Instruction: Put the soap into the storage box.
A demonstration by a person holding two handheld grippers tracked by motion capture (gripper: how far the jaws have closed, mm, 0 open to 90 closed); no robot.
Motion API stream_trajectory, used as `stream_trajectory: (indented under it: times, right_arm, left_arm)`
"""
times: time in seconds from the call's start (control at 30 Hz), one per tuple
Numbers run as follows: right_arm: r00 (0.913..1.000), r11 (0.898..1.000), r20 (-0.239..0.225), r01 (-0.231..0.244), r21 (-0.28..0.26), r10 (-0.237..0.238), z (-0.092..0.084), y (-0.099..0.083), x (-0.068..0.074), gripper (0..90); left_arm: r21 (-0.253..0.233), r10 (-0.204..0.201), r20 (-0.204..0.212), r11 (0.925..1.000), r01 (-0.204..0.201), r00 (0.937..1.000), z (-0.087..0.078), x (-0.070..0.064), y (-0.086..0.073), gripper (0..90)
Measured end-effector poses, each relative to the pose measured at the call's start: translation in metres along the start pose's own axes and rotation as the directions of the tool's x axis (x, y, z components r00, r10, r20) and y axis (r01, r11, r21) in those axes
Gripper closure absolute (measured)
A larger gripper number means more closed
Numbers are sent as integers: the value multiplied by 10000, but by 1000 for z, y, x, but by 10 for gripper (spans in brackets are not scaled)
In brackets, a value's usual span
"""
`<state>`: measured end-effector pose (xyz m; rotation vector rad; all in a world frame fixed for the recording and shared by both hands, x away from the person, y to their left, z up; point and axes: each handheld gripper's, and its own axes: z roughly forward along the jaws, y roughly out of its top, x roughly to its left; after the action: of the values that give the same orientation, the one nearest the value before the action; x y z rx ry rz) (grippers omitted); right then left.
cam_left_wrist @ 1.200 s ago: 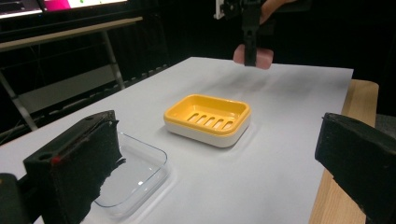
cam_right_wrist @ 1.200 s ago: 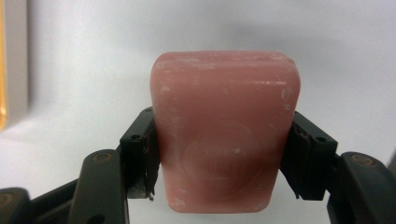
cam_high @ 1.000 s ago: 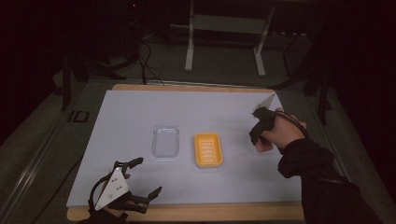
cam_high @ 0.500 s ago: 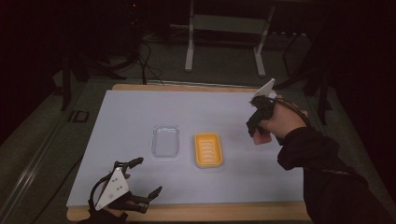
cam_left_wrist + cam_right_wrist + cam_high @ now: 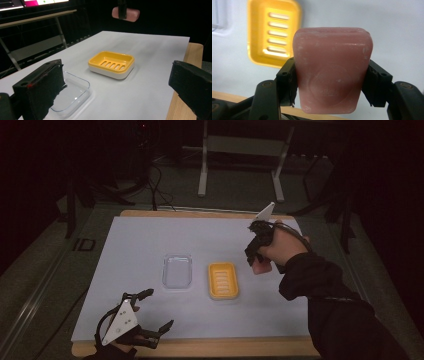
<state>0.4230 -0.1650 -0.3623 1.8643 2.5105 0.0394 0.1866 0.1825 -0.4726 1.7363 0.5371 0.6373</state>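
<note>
The bench (image 5: 150, 240), covered by a pale sheet, carries two small vessels side by side near its middle: a clear tray (image 5: 177, 271) on the left and a yellow slotted dish (image 5: 223, 280) just to its right, both empty. The right gripper (image 5: 259, 262) hangs above the bench to the right of the dish, its jaws clamped on the two long flanks of a pink soap (image 5: 332, 70); in the right gripper view the bar stands between the pads with the dish below and to the left of it, well apart. From the left gripper view the soap (image 5: 125, 13) shows high over the far edge of the sheet. The left gripper (image 5: 150, 317) rests at the near left corner, jaws spread wide and holding nothing. The step in hand is judged to be the carry of the soap toward the dish. The next move calls for bringing the bar over the slots, lowering it flat, then parting the jaws.
</note>
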Motion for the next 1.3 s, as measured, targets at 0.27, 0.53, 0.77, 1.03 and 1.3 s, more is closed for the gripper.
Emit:
stream_trajectory:
  times: [0.27,0.53,0.77,1.03,1.3]
  right_arm:
    - [9977,9995,-609,291,158,-281,21,8,36,379]
    - [9870,9998,-1603,158,74,-145,41,13,58,379]
    - [9823,9999,-1867,-117,68,127,71,12,67,379]
    - [9792,9975,-1906,-705,20,696,99,15,67,378]
    - [9787,9971,-1910,-759,24,749,112,16,73,378]
  left_arm:
    - [4,19,12,10000,-19,10000,0,-1,0,6]
    - [2,89,64,10000,-89,9999,0,-1,0,6]
    - [-14,101,127,9999,-101,9999,0,-2,1,6]
    - [-13,134,137,9999,-133,9998,0,-2,1,6]
    - [1,174,162,9998,-174,9997,-1,-3,1,6]
